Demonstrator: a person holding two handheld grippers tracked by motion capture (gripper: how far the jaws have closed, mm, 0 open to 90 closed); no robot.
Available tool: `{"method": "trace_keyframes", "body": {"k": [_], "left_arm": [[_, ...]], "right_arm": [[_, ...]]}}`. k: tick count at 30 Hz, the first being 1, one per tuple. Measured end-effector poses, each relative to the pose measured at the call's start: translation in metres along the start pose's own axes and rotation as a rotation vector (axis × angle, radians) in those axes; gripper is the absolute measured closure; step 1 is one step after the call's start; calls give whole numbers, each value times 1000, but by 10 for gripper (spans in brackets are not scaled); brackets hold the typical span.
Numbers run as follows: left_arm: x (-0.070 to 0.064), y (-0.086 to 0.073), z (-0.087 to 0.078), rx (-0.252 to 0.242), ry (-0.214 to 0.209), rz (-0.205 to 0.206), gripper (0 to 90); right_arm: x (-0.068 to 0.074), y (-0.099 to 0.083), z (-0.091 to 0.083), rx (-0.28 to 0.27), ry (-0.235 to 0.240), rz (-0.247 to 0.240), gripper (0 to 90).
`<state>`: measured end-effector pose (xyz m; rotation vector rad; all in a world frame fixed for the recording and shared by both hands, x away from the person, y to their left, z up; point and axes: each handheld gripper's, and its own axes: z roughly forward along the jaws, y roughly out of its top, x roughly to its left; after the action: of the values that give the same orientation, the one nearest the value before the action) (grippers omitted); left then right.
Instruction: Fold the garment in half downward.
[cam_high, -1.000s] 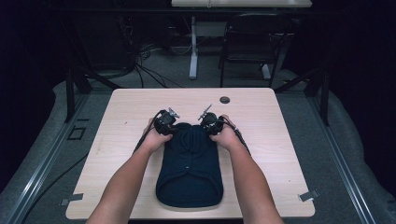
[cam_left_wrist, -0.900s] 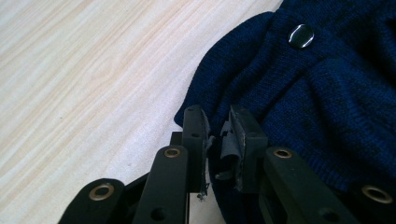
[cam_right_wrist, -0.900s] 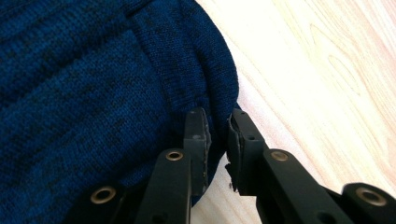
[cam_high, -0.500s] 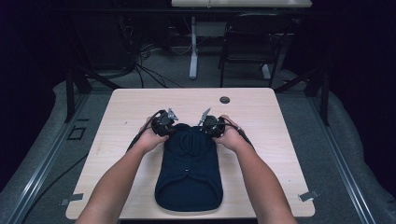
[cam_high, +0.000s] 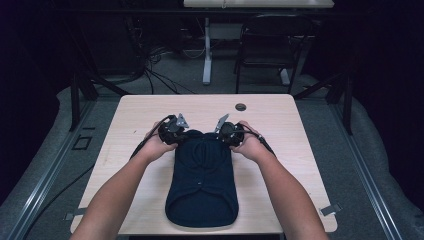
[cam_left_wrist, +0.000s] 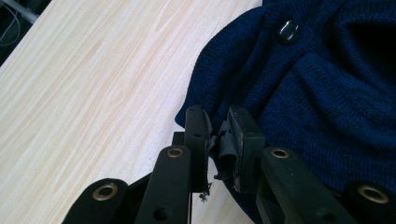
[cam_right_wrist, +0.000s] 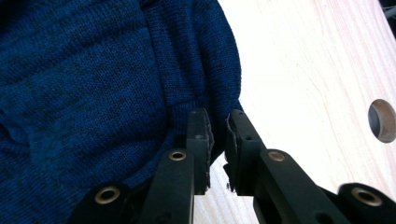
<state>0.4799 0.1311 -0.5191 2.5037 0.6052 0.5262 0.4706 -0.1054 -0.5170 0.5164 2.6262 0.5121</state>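
A folded navy knit sweater (cam_high: 202, 185) lies lengthwise on the middle of the wooden table (cam_high: 145, 115). My left gripper (cam_high: 173, 131) is at its far left corner and my right gripper (cam_high: 229, 133) at its far right corner. In the left gripper view the jaws of the left gripper (cam_left_wrist: 217, 116) stand almost together on the sweater's (cam_left_wrist: 303, 107) edge, near a dark button (cam_left_wrist: 289, 31). In the right gripper view the right gripper (cam_right_wrist: 217, 116) pinches the sweater's (cam_right_wrist: 93, 84) hem in the same way, leaving only a thin gap.
A round dark grommet (cam_high: 241, 106) sits in the table top beyond the right gripper, also in the right gripper view as a grommet (cam_right_wrist: 383, 120). Bare wood lies on both sides of the sweater. A chair (cam_high: 265, 40) and cables stand on the floor behind the table.
Both grippers have moved slightly apart, outward along the sweater's far edge. The far end of the sweater looks a little wider.
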Motion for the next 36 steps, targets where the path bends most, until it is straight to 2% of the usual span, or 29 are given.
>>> {"method": "trace_keyframes", "body": {"k": [7,17,25,26,29,33,36], "left_arm": [[2,3,-10,-16,5,3,791],[9,12,-28,-51,43,16,791],[13,21,-45,-75,65,33,791],[13,23,-46,-84,77,37,791],[14,27,-54,-95,80,38,791],[15,31,-60,-108,105,43,791],[17,35,-67,-111,124,50,791]], "right_arm": [[0,2,-10,-24,-7,-10,804],[-7,10,-29,-67,-29,-4,803],[-15,16,-48,-105,-67,-7,803],[-15,16,-48,-105,-67,-7,803],[-16,17,-54,-105,-82,-15,803],[-19,20,-63,-124,-97,-10,804],[-20,23,-70,-123,-117,-28,804]]}}
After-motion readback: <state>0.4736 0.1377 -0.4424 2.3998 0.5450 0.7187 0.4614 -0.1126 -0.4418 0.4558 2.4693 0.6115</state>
